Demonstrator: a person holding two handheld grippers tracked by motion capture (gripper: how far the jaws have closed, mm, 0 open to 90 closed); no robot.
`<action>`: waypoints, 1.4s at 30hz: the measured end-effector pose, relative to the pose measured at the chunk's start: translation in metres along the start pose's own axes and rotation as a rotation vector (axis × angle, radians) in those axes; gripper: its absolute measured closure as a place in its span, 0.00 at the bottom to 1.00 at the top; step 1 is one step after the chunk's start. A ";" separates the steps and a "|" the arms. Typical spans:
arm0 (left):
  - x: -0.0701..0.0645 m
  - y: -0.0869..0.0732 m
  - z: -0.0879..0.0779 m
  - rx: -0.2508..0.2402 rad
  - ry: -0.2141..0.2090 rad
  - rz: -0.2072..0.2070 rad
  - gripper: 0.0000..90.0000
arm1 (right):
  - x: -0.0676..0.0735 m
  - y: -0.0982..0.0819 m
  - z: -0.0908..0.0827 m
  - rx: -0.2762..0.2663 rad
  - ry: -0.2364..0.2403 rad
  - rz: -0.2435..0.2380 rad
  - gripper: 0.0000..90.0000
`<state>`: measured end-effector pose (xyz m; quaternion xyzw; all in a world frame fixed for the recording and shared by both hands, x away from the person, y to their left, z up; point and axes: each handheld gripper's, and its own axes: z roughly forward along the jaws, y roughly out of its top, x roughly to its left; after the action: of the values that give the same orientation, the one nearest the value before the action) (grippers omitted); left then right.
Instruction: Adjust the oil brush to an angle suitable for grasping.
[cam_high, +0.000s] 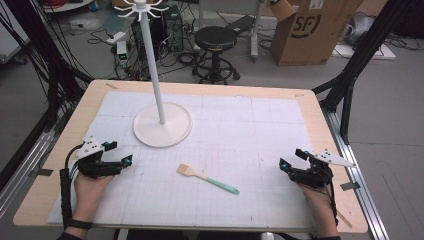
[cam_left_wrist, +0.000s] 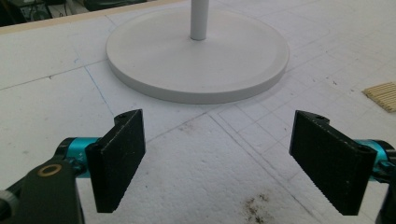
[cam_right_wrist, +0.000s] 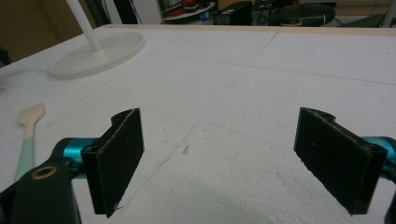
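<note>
A small brush (cam_high: 206, 178) with a pale bristle head and a mint-green handle lies on the white mat in front of the middle; its bristles (cam_left_wrist: 381, 95) and its head and handle (cam_right_wrist: 29, 133) also show in the gripper views. A white stand (cam_high: 162, 125) with a round base, a tall pole and hooks on top rises at the back left (cam_left_wrist: 196, 53) (cam_right_wrist: 95, 51). My left gripper (cam_high: 125, 160) rests at the left, open and empty (cam_left_wrist: 217, 163). My right gripper (cam_high: 289, 160) rests at the right, open and empty (cam_right_wrist: 219, 158).
The white gridded mat (cam_high: 240, 130) covers a wooden table (cam_high: 325, 130). Behind the table stand a black stool (cam_high: 216, 45), a cardboard box (cam_high: 310, 30) and cables on the floor. Black frame legs (cam_high: 350, 80) stand at the right.
</note>
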<state>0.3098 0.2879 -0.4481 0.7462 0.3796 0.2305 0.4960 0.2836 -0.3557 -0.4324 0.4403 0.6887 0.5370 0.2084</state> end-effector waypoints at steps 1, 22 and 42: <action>0.000 0.000 0.000 0.000 0.000 0.002 0.21 | 0.001 0.000 0.000 0.003 -0.002 0.001 0.17; -0.001 0.000 0.001 0.005 0.003 0.009 0.20 | -0.001 0.000 -0.003 -0.002 -0.006 0.001 0.17; -0.001 0.000 0.001 0.006 0.007 0.003 0.20 | -0.002 -0.001 -0.006 -0.001 -0.007 -0.001 0.17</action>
<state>0.3099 0.2867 -0.4483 0.7474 0.3807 0.2327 0.4922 0.2802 -0.3607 -0.4318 0.4416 0.6878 0.5358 0.2115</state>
